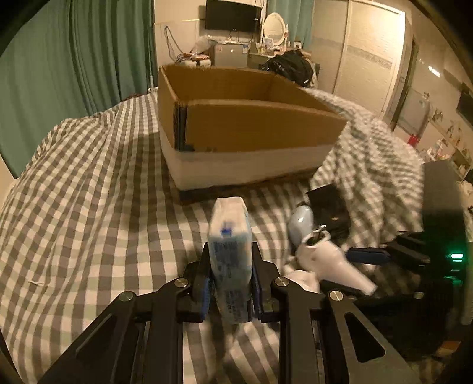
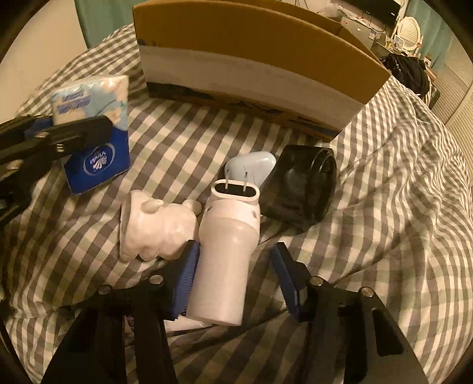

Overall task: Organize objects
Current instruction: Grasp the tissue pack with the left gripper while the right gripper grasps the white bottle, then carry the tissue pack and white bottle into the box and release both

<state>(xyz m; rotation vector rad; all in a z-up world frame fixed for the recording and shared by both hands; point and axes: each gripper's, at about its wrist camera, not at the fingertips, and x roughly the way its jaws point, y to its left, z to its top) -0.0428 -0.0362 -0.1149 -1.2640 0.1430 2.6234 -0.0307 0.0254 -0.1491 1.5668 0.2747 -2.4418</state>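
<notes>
Bare checked bedcover point(image 1: 103, 183) lies before the cardboard box point(image 1: 236, 124). Left gripper point(image 1: 230, 265) clamps the tissue pack point(image 1: 229, 245); right gripper point(image 2: 233, 280) jaws spread around the white plug-in device point(image 2: 226, 251).

A bed point(image 1: 88, 165) under a grey-and-white checked cover fills the foreground. Green curtains point(image 1: 74, 59) hang along the left wall. On the far cream wall a dark TV point(image 1: 233, 14) is mounted above a cluttered dresser point(image 1: 230, 54), with an oval white mirror point(image 1: 275, 25) beside it. A black bag point(image 1: 288, 66) lies just behind the bed. Pale wardrobe doors point(image 1: 369, 53) stand on the right. Warm, dim light colours the room.
</notes>
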